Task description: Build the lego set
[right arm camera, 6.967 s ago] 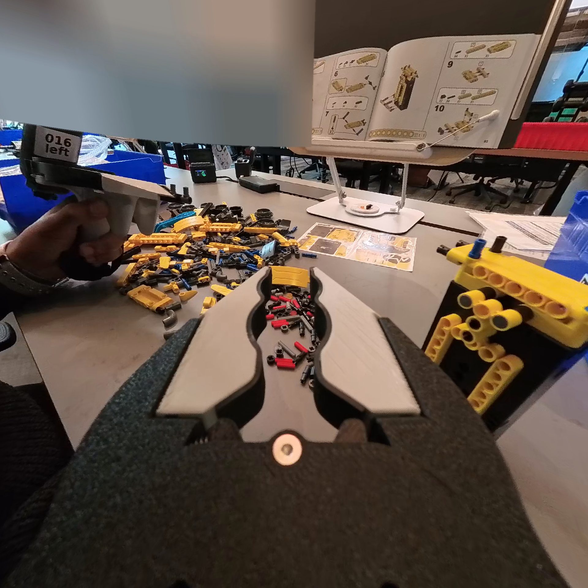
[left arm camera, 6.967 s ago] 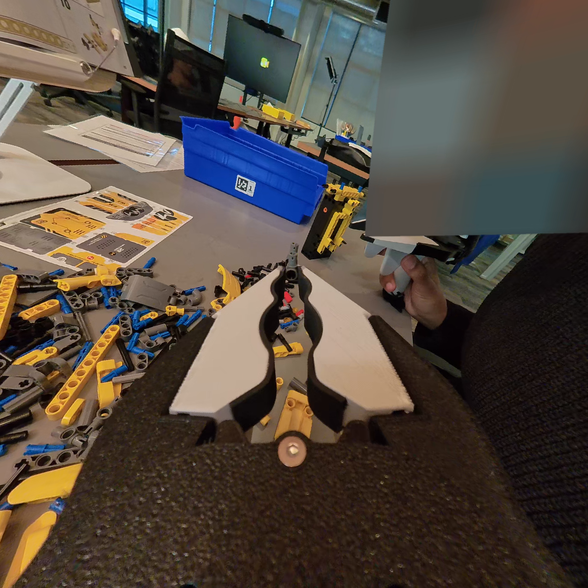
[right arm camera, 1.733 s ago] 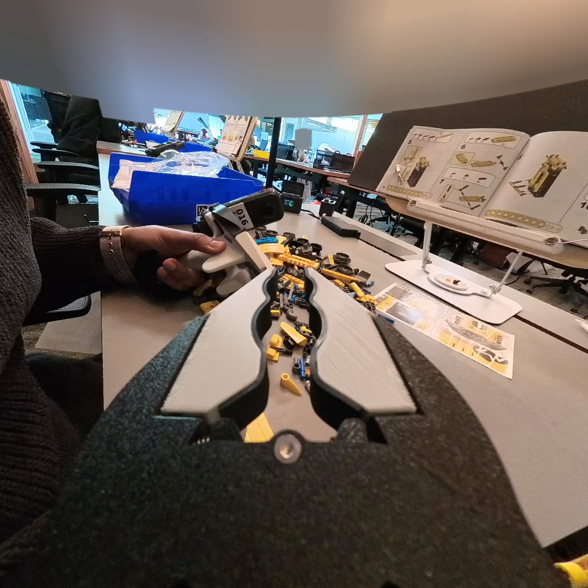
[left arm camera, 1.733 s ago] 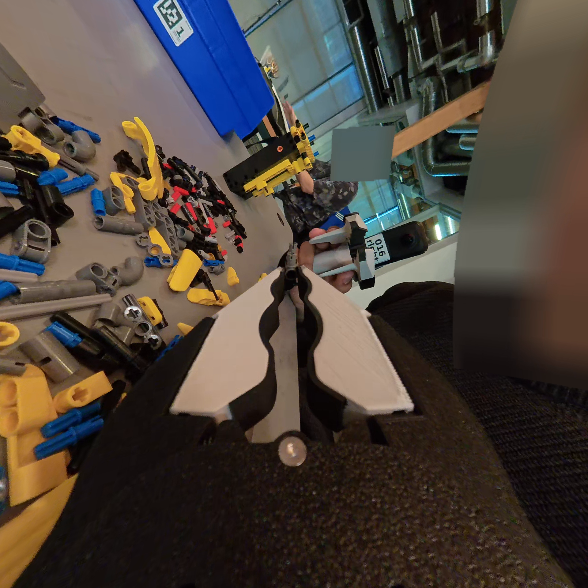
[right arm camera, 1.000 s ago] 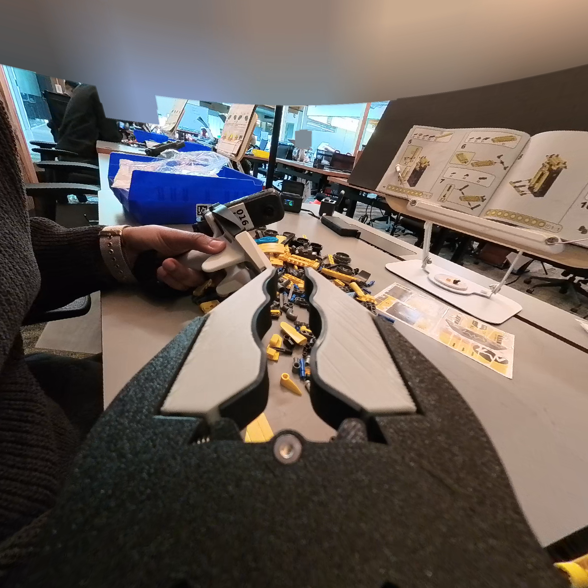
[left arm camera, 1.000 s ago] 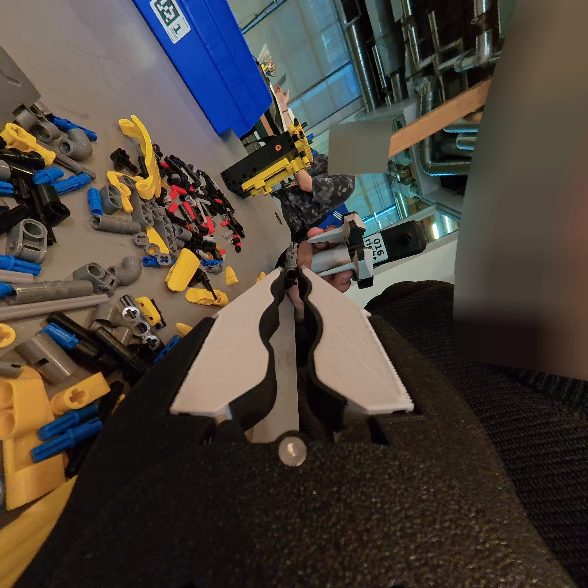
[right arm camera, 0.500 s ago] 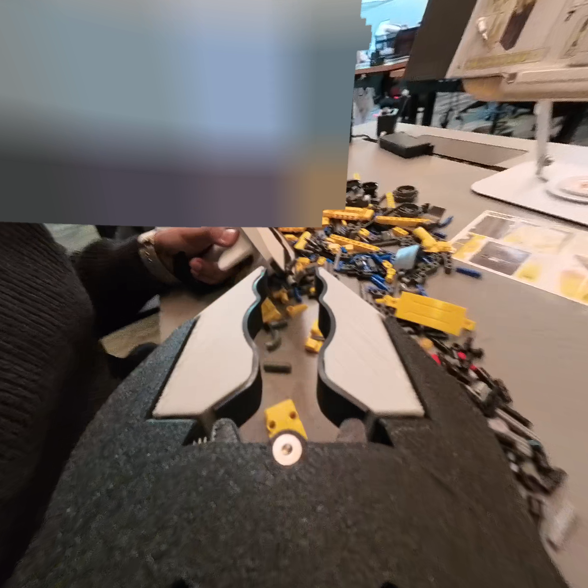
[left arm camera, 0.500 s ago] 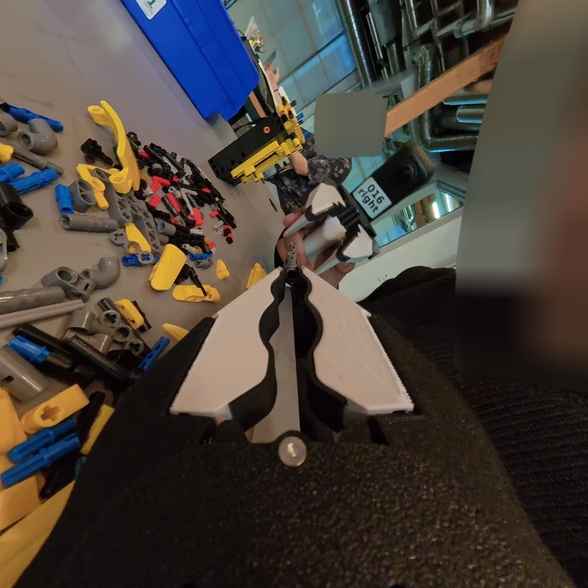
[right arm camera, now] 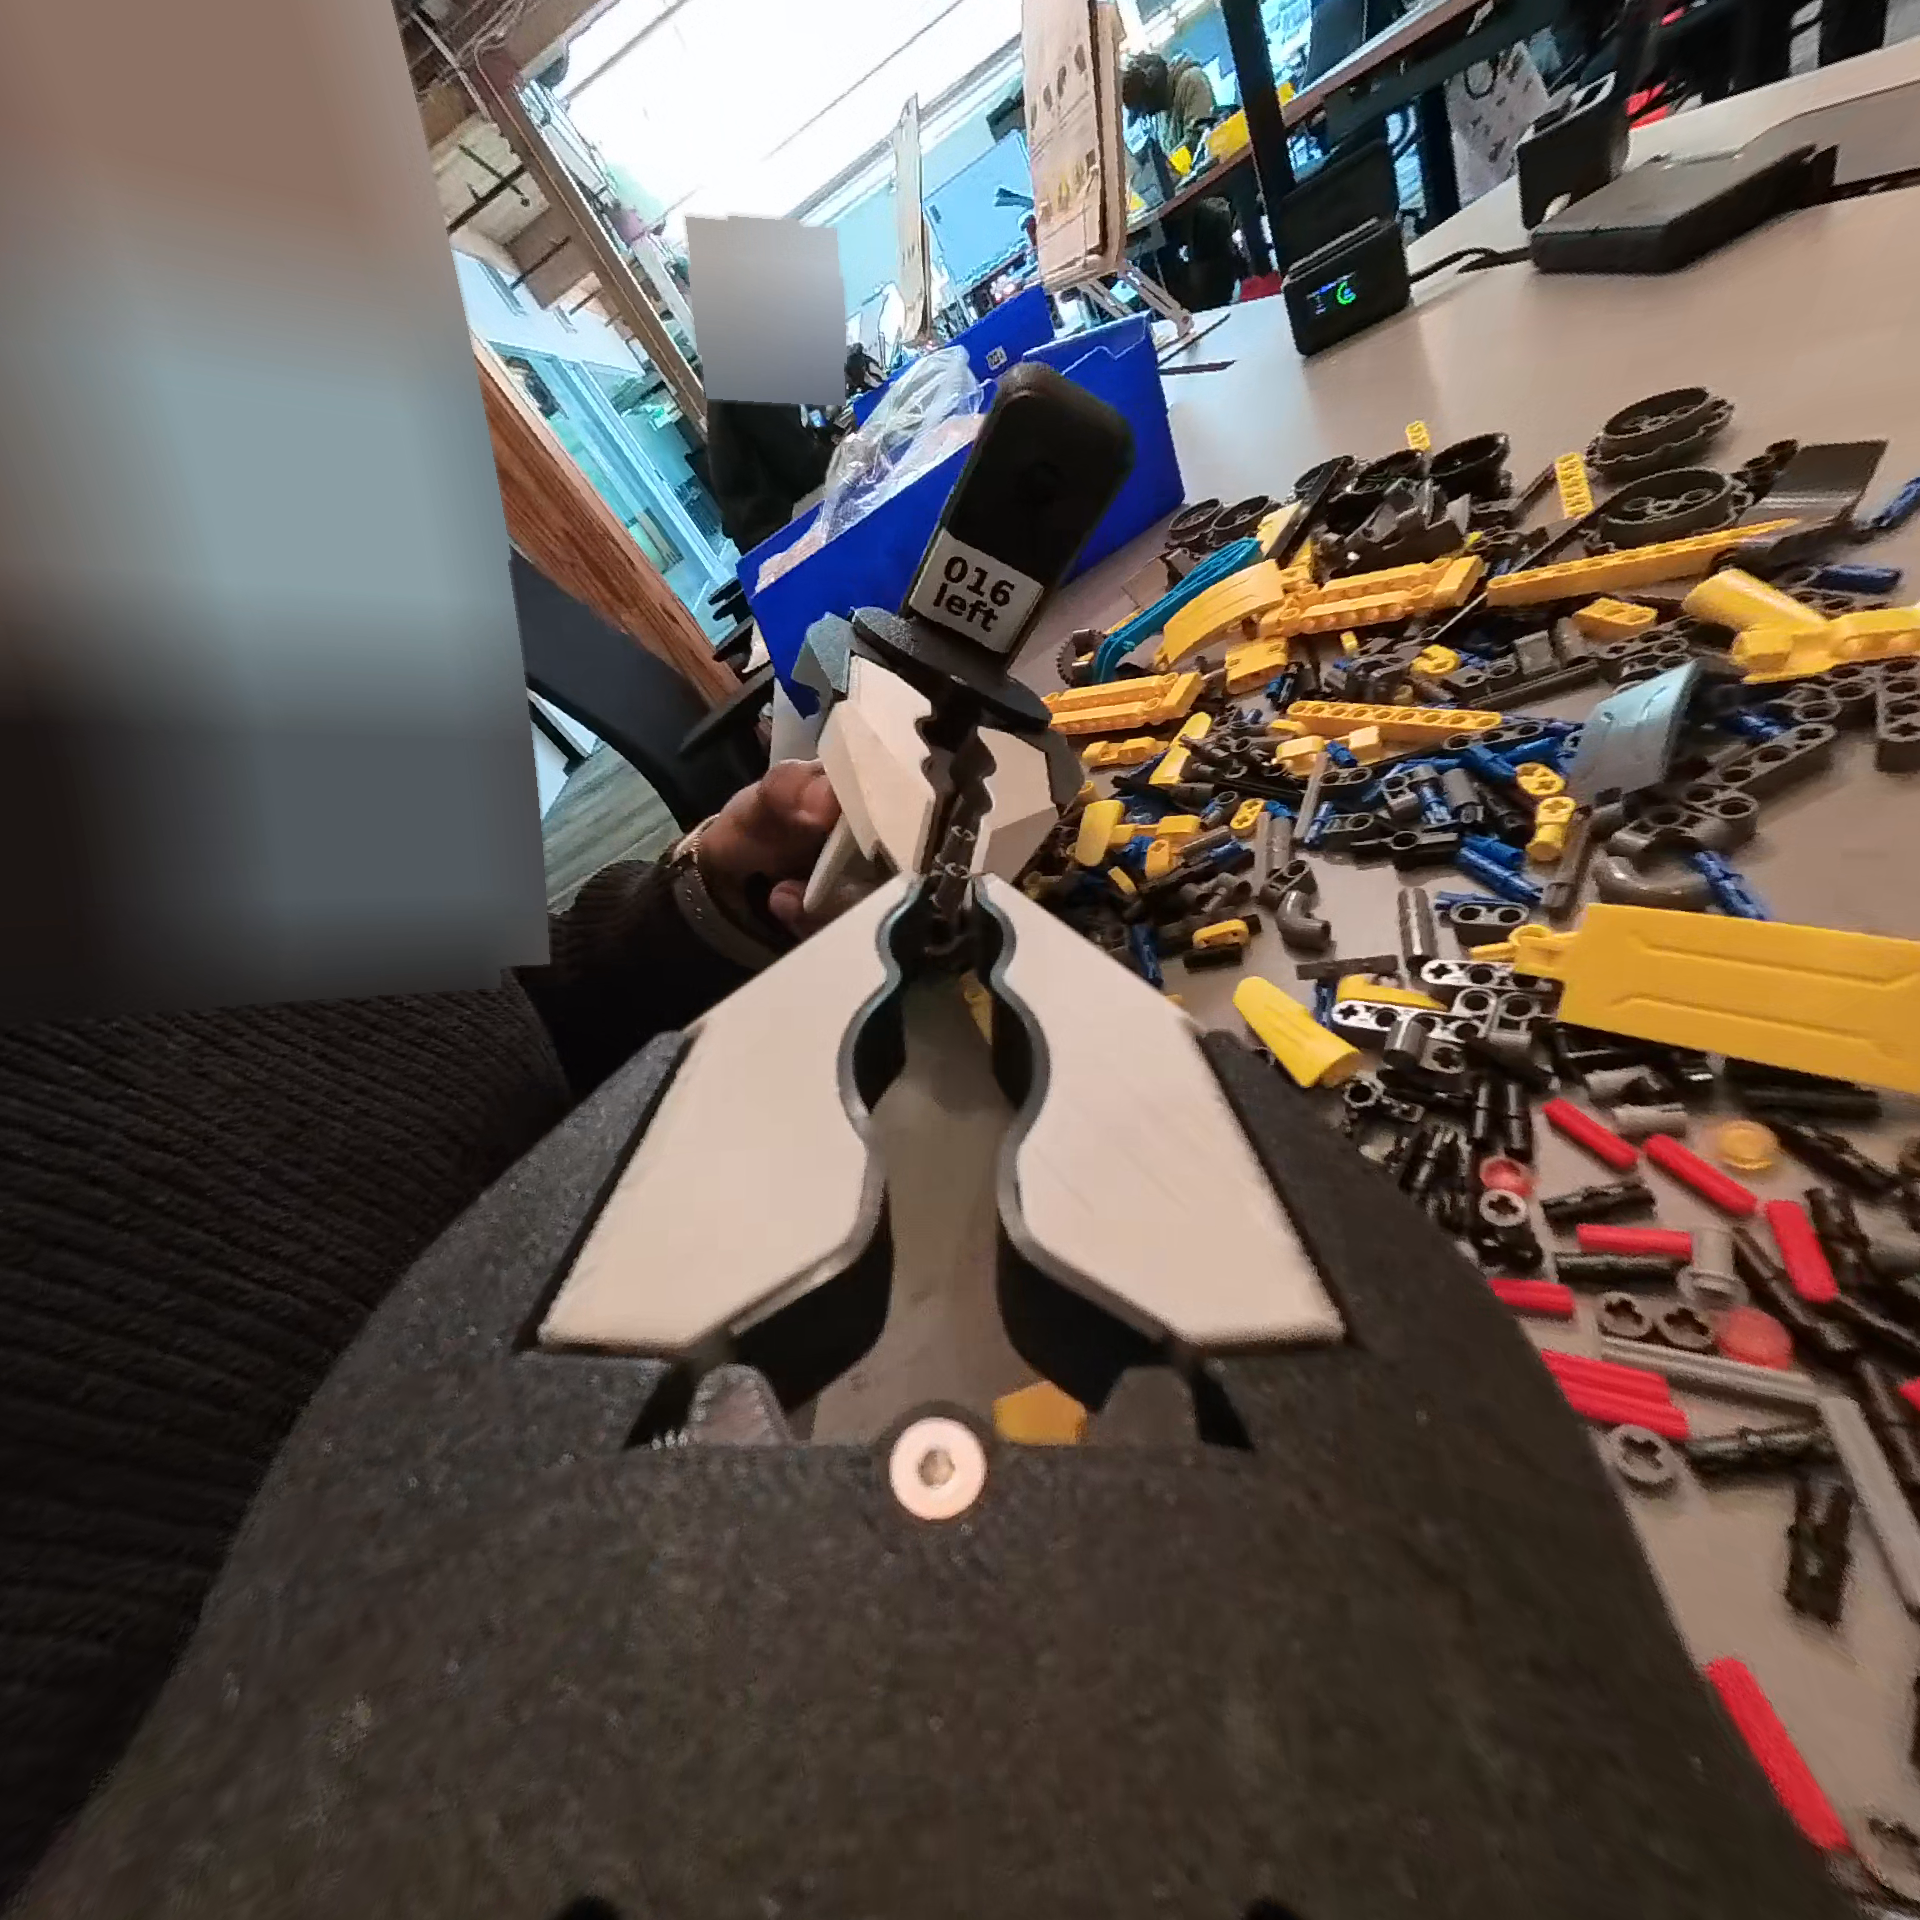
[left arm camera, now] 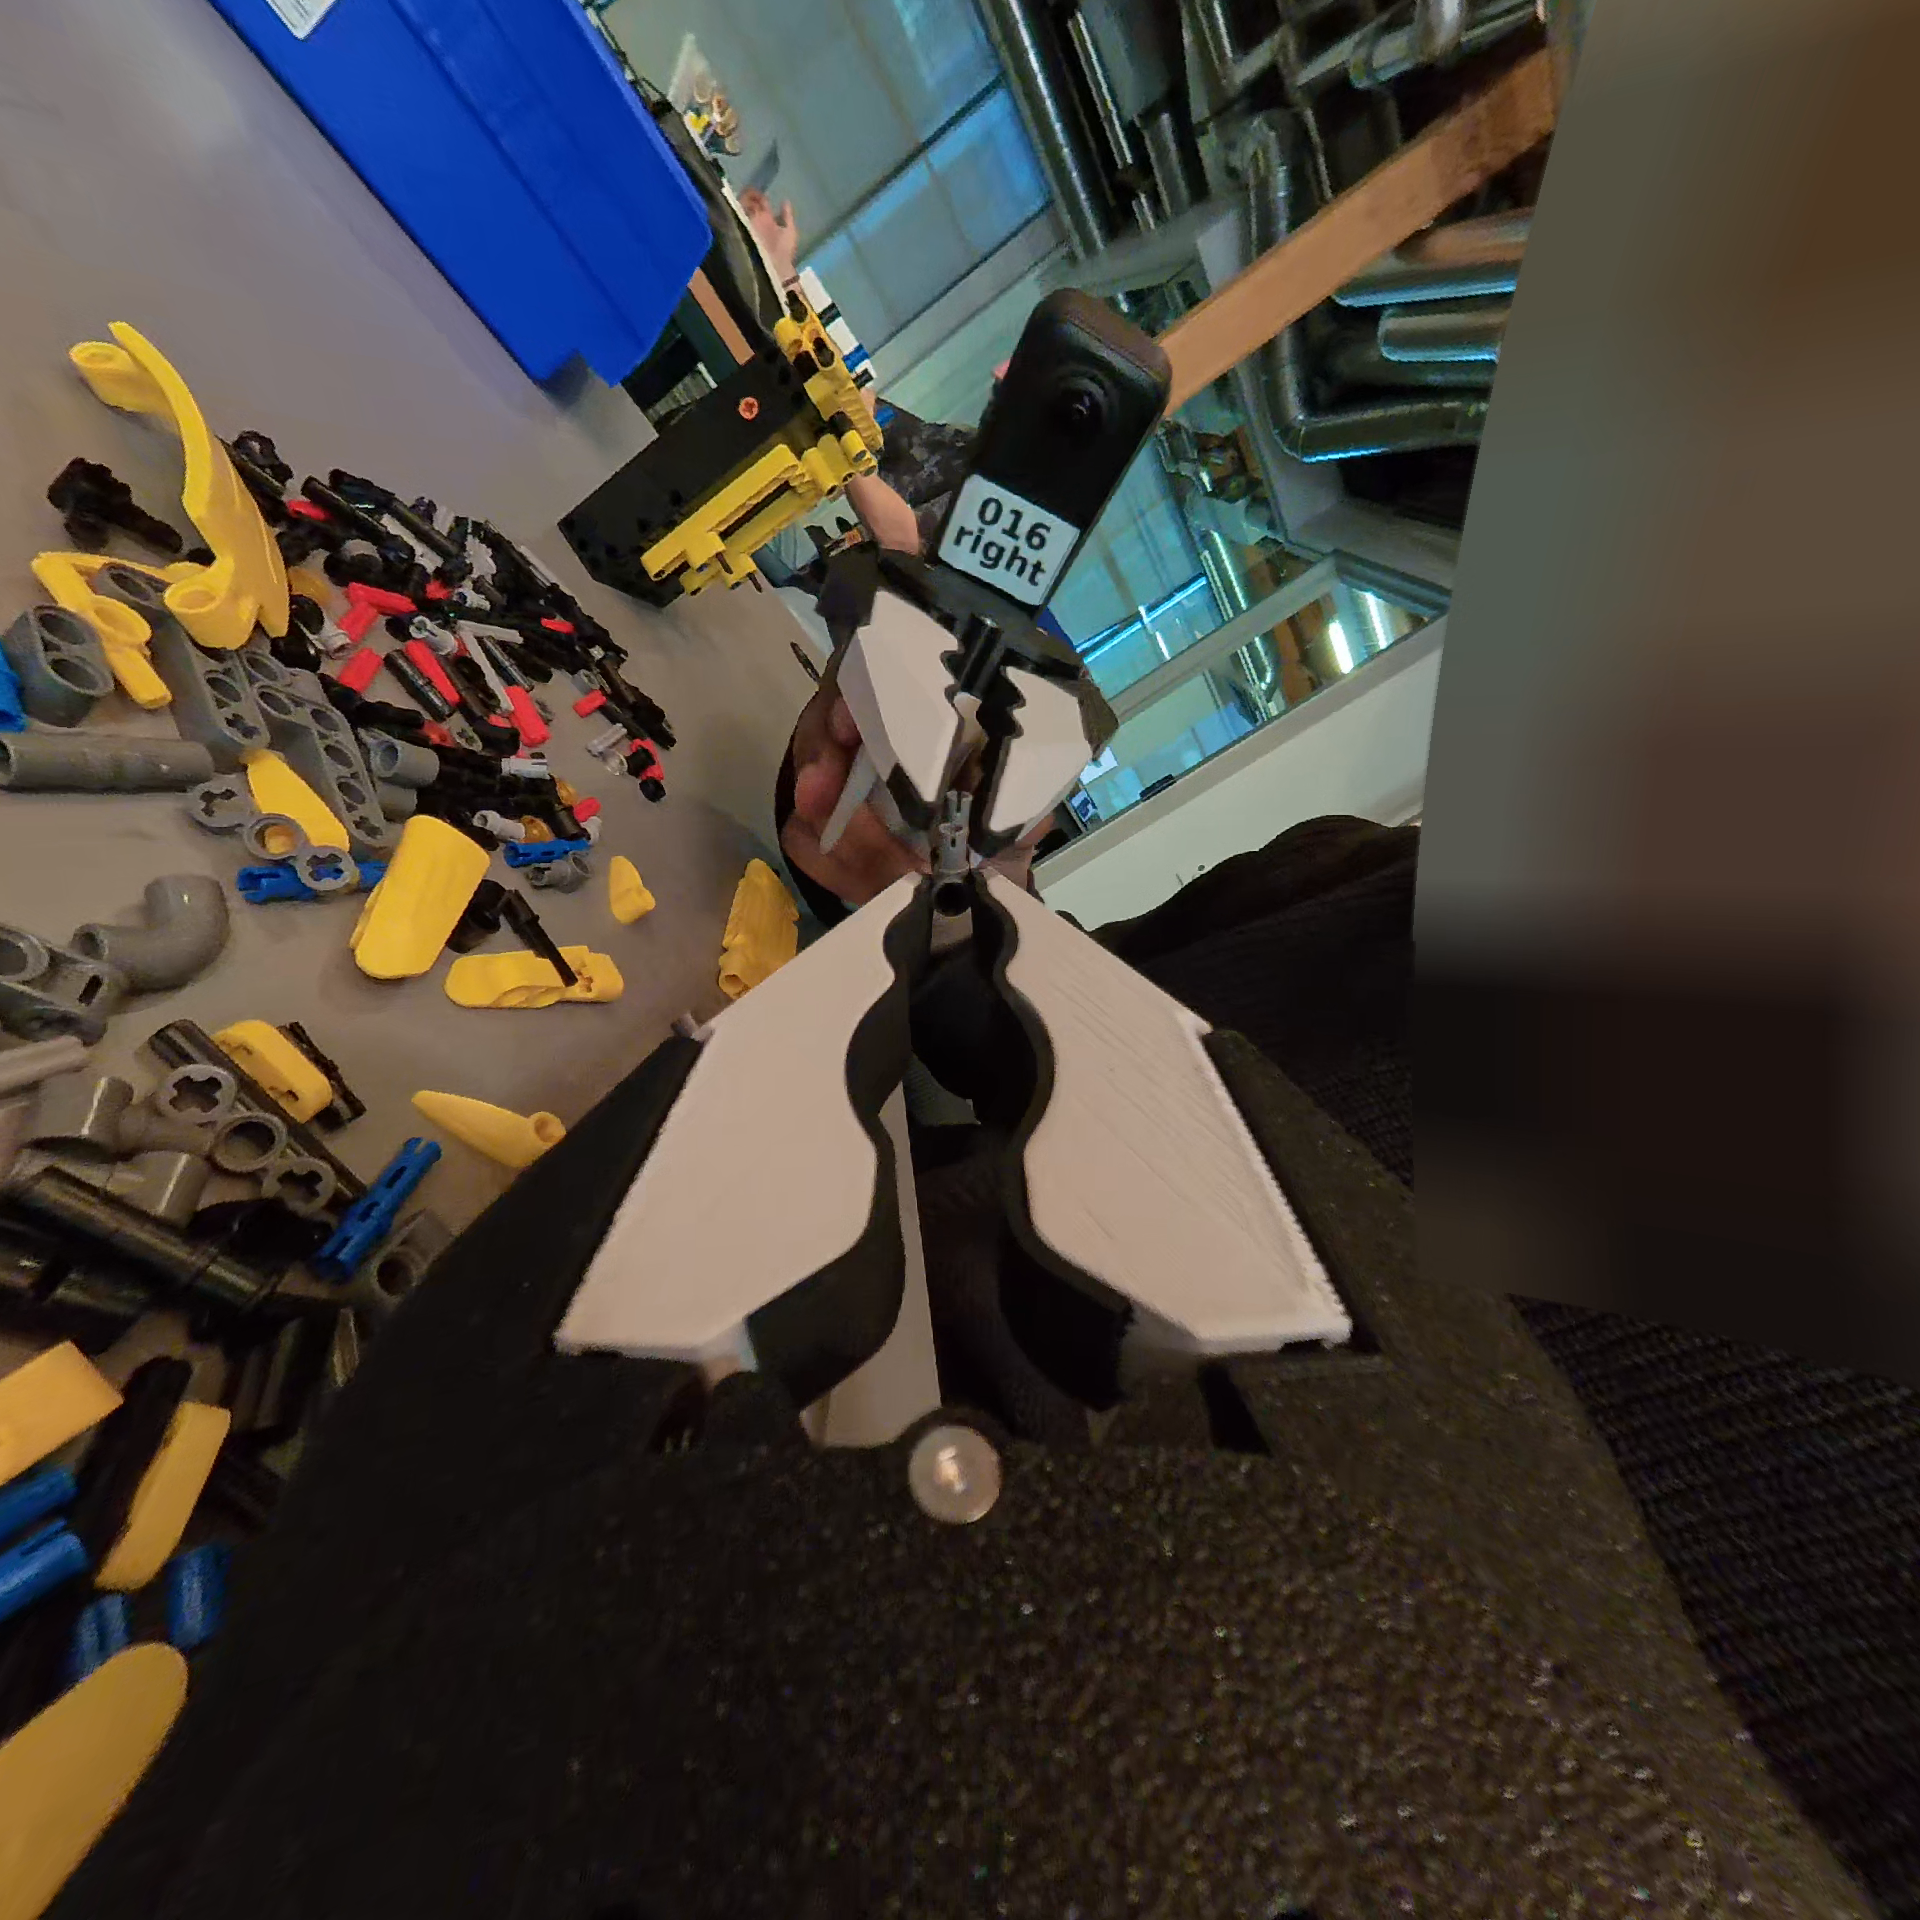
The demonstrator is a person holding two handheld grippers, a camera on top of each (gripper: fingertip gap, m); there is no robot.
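My left gripper (left arm camera: 948, 883) is shut on a small grey connector piece (left arm camera: 950, 854) that sticks out past its tips. My right gripper (left arm camera: 954, 821) faces it tip to tip, just above the near table edge. In the right wrist view my right gripper (right arm camera: 943, 896) has its fingers closed around the near end of the same dark grey piece (right arm camera: 952, 868). The left gripper (right arm camera: 957, 836) holds the far end. A hand (right arm camera: 774, 831) grips the left tool's handle.
Loose yellow, black, blue, red and grey building parts (left arm camera: 343, 727) (right arm camera: 1455, 790) cover the grey table. A black and yellow part-built model (left arm camera: 727, 488) stands near a blue bin (left arm camera: 499, 177). A long yellow panel (right arm camera: 1745, 997) lies at the right. A dark knit sleeve (right arm camera: 208, 1195) fills the near side.
My right gripper swung round to face the left one, came up to its tips and closed on the piece. My left gripper stayed shut on the piece and tilted a little.
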